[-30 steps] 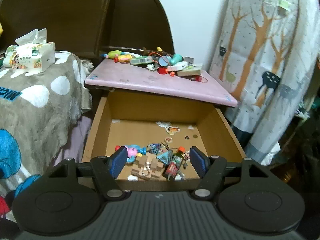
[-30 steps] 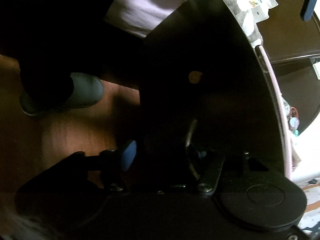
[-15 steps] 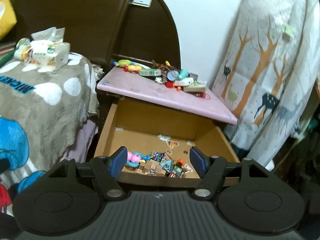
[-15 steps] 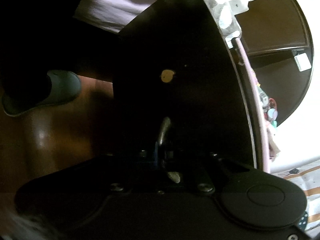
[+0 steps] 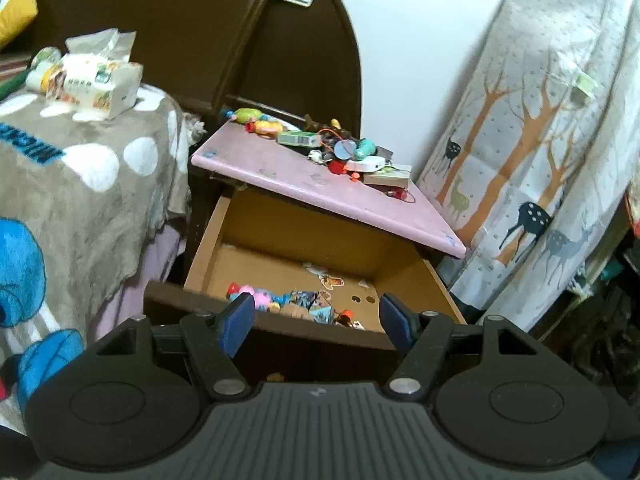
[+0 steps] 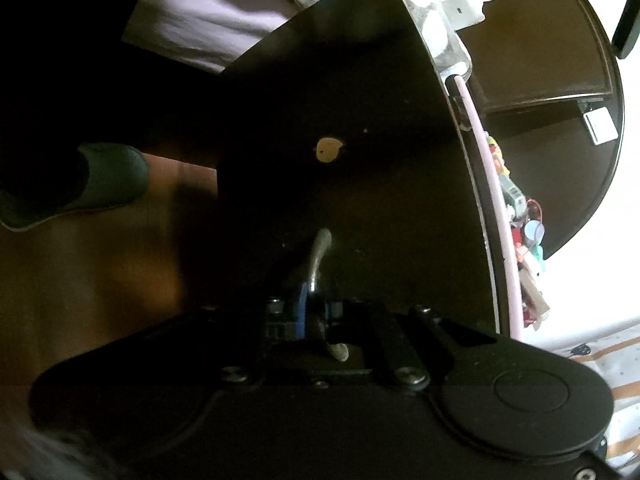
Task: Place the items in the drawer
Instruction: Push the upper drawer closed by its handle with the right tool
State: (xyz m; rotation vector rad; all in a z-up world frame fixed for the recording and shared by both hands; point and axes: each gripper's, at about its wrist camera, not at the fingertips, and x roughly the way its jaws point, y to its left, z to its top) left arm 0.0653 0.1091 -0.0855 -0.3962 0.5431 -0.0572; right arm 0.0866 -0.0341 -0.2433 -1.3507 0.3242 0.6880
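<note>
The wooden drawer (image 5: 288, 236) of the bedside cabinet stands pulled out, with several small toys and stickers (image 5: 308, 304) on its floor. More small items (image 5: 344, 150) are piled at the back of the pink cabinet top (image 5: 280, 176). My left gripper (image 5: 318, 318) hovers open in front of the drawer's front edge, nothing between its blue pads. In the right wrist view the dark drawer front (image 6: 360, 100) fills the frame. My right gripper (image 6: 310, 304) is shut on its metal handle (image 6: 320, 248).
A bed with a cartoon blanket (image 5: 80, 192) lies left of the cabinet, with a tissue pack (image 5: 92, 84) on it. A tree-print curtain (image 5: 540, 160) hangs to the right. A person's slipper (image 6: 96, 184) rests on the wooden floor beside the drawer front.
My right gripper's jaws have closed onto the drawer handle. My left gripper has drawn back from the drawer and rolled a little, so the drawer's dark front edge shows.
</note>
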